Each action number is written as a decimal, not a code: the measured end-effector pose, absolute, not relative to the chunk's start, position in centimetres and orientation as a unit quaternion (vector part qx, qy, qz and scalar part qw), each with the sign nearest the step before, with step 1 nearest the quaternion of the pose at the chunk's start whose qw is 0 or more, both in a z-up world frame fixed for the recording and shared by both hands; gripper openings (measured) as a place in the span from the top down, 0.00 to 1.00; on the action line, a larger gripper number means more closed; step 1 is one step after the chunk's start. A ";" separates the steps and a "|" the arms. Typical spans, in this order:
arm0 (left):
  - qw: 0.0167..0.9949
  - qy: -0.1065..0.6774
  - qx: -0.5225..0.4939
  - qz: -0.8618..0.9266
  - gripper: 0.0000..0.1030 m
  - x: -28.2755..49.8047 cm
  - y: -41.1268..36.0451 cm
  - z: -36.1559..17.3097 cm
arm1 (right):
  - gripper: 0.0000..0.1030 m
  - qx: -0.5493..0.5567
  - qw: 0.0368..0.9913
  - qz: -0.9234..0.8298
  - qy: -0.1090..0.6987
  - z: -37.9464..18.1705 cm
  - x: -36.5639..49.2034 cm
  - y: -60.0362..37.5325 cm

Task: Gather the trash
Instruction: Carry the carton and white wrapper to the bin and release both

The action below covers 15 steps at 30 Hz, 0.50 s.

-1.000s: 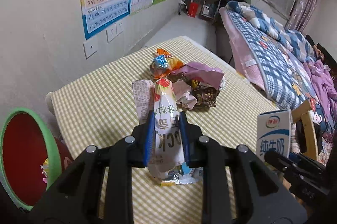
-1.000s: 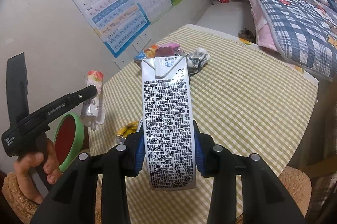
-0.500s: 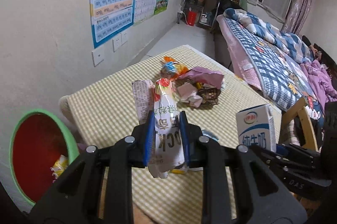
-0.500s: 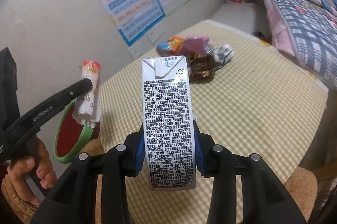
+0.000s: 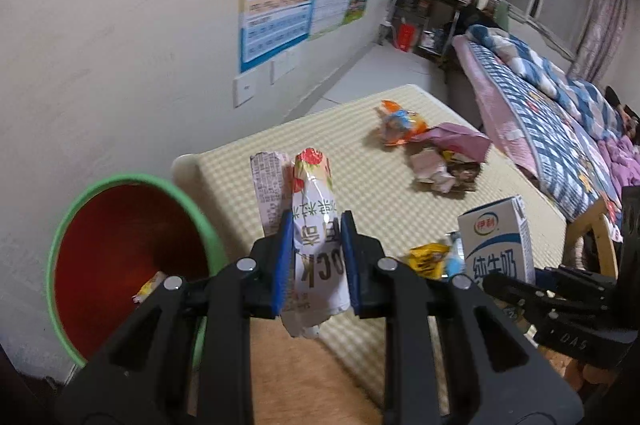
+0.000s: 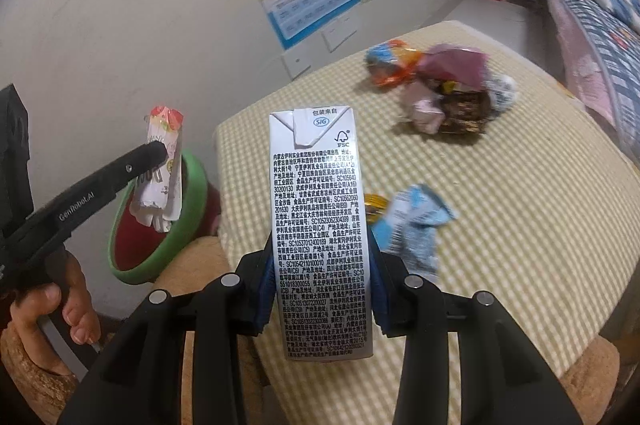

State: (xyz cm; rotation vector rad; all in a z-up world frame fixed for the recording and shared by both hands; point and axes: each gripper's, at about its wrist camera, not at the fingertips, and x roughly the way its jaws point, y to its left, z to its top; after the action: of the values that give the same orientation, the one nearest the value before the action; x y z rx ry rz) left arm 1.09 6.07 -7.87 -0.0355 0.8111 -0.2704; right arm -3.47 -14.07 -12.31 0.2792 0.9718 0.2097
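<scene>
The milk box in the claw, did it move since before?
Yes. The milk carton, clamped in the right gripper, has shifted toward the green-rimmed bin, away from the wrapper pile.

My bin (image 5: 132, 257) is green outside, red inside. My table's cloth (image 6: 520, 193) is a yellow-and-white check. My milk carton (image 6: 320, 225) is white with black print, blue on its front (image 5: 496, 245). My snack wrapper (image 5: 316, 221) is white, red-topped. My gripper pads (image 5: 280, 265) are blue

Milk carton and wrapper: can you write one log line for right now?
left hand-held gripper: shut on snack wrapper | right hand-held gripper: shut on milk carton | bin: beside table | more wrappers on table
</scene>
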 end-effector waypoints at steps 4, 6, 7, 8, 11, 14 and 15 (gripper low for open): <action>0.912 0.398 -0.030 -0.099 0.78 1.3 9.0 -8.2 | 0.63 0.122 0.864 0.132 0.470 -12.3 -1.9 -11.7; 0.912 0.399 -0.034 -0.085 0.78 1.4 10.2 -8.4 | 0.63 0.119 0.859 0.153 0.475 -12.4 -1.1 -10.2; 0.913 0.399 -0.036 -0.077 0.78 1.4 10.9 -8.4 | 0.63 0.120 0.856 0.160 0.477 -12.5 -0.8 -9.6; 0.914 0.399 -0.038 -0.069 0.78 1.4 11.5 -8.5 | 0.63 0.121 0.852 0.171 0.479 -12.5 -0.4 -8.8; 0.914 0.400 -0.043 -0.049 0.78 1.5 13.3 -8.6 | 0.63 0.116 0.846 0.194 0.483 -12.5 0.7 -6.9; 0.914 0.402 -0.049 -0.032 0.78 1.7 14.9 -8.9 | 0.63 0.114 0.840 0.214 0.485 -12.4 1.8 -5.2; 0.913 0.403 -0.051 -0.027 0.78 1.8 15.4 -9.0 | 0.63 0.115 0.838 0.219 0.486 -12.4 2.1 -4.8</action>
State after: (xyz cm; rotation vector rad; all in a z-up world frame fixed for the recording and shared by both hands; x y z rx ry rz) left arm 1.76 15.43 -9.04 -0.1041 0.8306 -0.0562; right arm 2.07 -4.76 -12.36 0.2425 1.0276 0.4625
